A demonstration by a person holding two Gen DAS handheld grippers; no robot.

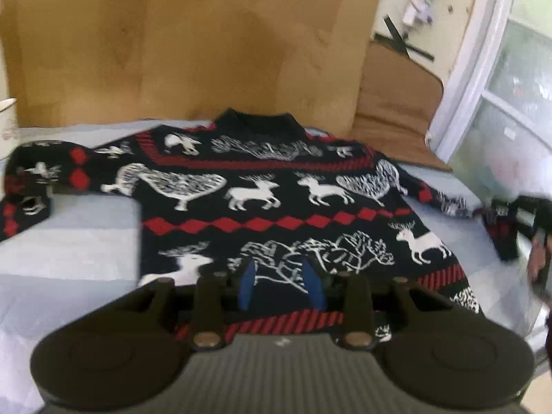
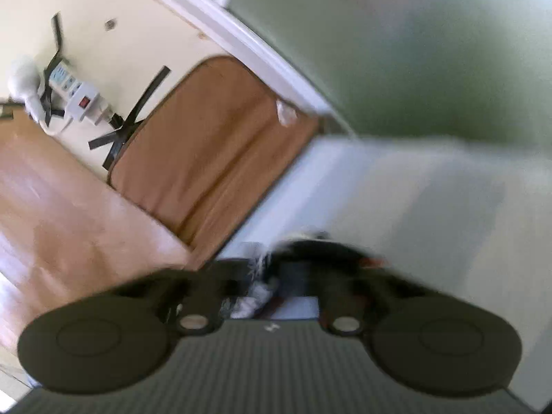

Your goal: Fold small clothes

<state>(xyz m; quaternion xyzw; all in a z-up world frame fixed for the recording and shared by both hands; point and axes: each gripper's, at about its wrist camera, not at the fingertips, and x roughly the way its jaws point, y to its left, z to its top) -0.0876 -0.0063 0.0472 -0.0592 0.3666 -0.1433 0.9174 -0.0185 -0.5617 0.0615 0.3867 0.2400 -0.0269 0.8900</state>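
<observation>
A small black sweater (image 1: 262, 203) with red bands and white deer and birds lies flat on a pale blue cloth (image 1: 79, 238), collar away from me. My left gripper (image 1: 281, 284) hovers over its lower hem, blue fingers (image 1: 246, 286) apart and empty. The left sleeve (image 1: 38, 186) is bent downward. The right sleeve's end (image 1: 500, 220) is lifted at the right edge, held by my right gripper (image 1: 538, 241). In the blurred right wrist view, my right gripper (image 2: 276, 276) is shut on black and white sleeve fabric (image 2: 262, 289).
A tan upholstered backrest (image 1: 172, 45) stands behind the cloth, with a brown cushion (image 1: 393, 100) and a window frame (image 1: 472, 69) at the right. A white cup (image 1: 7, 124) sits at the far left edge. A white power strip (image 2: 76, 100) is taped to the wall.
</observation>
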